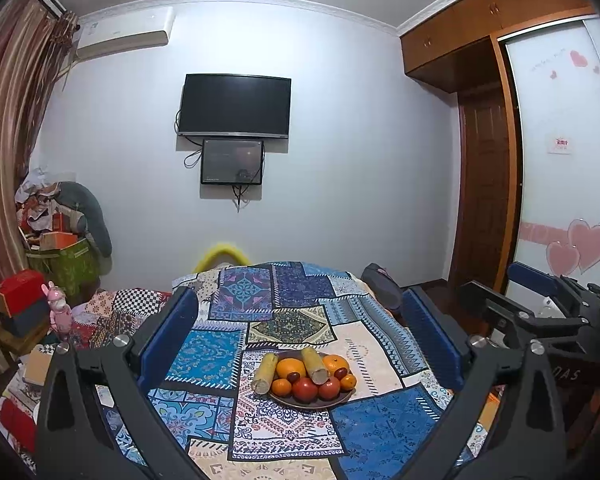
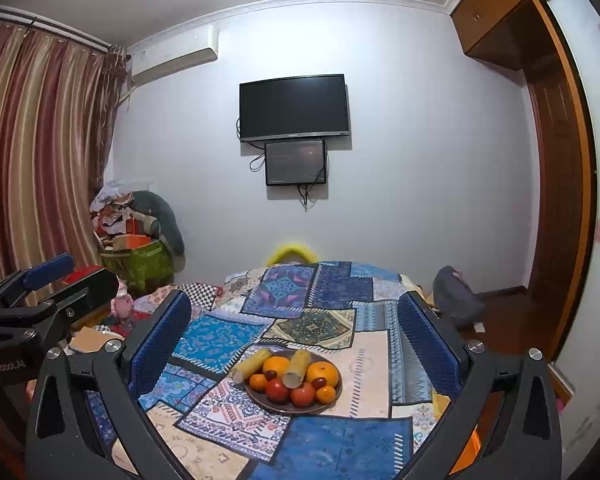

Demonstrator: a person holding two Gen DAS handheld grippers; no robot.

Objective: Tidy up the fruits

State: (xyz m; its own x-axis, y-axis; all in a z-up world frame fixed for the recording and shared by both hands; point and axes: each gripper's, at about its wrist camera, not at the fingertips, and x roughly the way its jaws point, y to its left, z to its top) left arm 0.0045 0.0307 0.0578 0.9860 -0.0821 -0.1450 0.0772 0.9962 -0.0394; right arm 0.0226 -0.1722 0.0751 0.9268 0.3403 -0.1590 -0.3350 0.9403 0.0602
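A brown plate point(image 1: 300, 403) point(image 2: 260, 400) sits on a patchwork-cloth table. It holds two corn cobs point(image 1: 265, 372) point(image 2: 252, 364), oranges point(image 1: 291, 367) point(image 2: 322, 372), small tangerines point(image 1: 282, 386), red tomatoes point(image 1: 305, 389) point(image 2: 278, 390) and dark red dates point(image 1: 341, 372). My left gripper point(image 1: 300, 344) is open and empty, held above and before the plate. My right gripper point(image 2: 296, 344) is open and empty, also short of the plate. Each gripper shows in the other's view: the right one point(image 1: 532, 300), the left one point(image 2: 56, 280).
The patchwork cloth point(image 1: 292, 304) point(image 2: 312, 308) covers the table. A yellow chair back point(image 1: 220, 254) stands at its far edge. Boxes and clutter point(image 1: 56, 240) pile at the left by the curtain. A wardrobe point(image 1: 488, 184) stands at the right.
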